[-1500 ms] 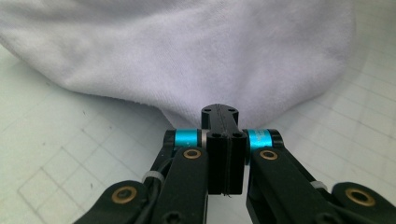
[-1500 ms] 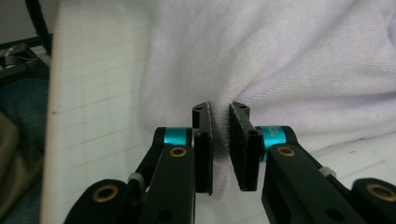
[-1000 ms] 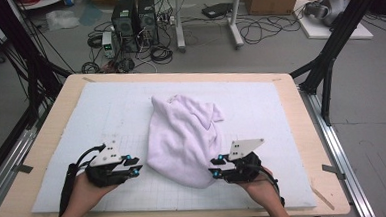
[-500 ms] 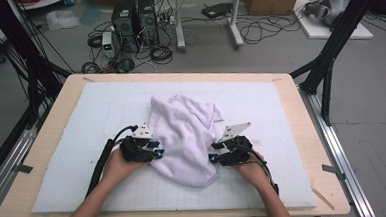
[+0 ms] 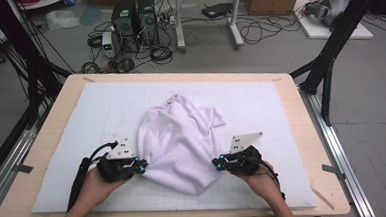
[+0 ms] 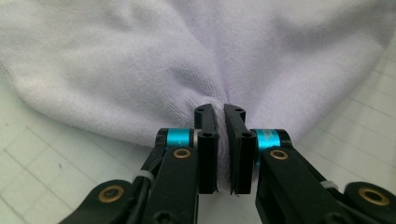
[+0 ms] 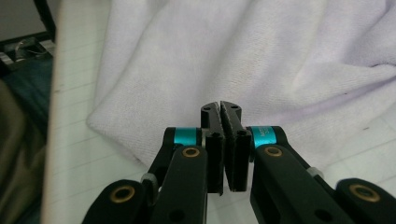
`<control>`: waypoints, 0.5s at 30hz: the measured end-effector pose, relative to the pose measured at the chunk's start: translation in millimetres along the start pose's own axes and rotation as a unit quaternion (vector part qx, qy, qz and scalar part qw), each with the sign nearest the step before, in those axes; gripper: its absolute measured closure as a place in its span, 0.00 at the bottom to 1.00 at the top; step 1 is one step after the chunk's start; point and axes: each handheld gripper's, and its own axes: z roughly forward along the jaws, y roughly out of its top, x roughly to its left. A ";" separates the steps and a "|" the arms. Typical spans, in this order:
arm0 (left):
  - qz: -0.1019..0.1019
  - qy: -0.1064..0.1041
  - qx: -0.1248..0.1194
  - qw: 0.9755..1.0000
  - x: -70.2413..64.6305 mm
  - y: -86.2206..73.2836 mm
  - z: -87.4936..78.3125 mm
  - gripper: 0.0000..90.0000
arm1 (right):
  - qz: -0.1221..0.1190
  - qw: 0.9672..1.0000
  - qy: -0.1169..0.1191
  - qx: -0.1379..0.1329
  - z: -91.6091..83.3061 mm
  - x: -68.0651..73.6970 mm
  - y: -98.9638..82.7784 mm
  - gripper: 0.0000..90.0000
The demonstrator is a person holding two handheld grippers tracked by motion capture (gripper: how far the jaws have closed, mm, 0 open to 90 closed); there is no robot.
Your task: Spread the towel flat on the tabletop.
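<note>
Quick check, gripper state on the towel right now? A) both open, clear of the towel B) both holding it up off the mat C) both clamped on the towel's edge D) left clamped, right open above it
C: in each gripper view the jaws are pinched together with towel cloth between them, left gripper and right gripper; the towel lies on the mat.

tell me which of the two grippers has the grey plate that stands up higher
The right gripper, clamped on the towel: its plate tilts up clear of the hand. The left gripper's lies lower.

A pale lilac towel [image 5: 180,144] lies on a white, faintly gridded mat [image 5: 260,100].
</note>
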 end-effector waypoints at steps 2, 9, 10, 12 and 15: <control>0.002 -0.002 -0.001 1.000 -8.9 -4.9 -6.5 0.93 | -0.001 1.000 0.002 0.000 -2.3 3.0 -0.9 0.98; 0.007 -0.022 -0.004 1.000 -35.1 -23.7 -27.7 0.92 | -0.018 0.998 0.053 0.010 -11.1 36.2 -6.5 0.97; 0.008 -0.026 -0.004 1.000 -36.5 -25.0 -28.4 0.89 | -0.022 0.998 0.055 0.009 -12.1 37.7 -5.4 0.92; 0.009 -0.028 -0.007 1.000 -34.0 -24.1 -28.3 0.76 | -0.022 0.999 0.036 0.004 -13.6 33.9 -1.6 0.80; 0.001 -0.012 -0.022 1.000 -24.9 -17.5 -26.1 0.62 | -0.020 1.000 0.003 -0.001 -12.8 20.3 2.4 0.69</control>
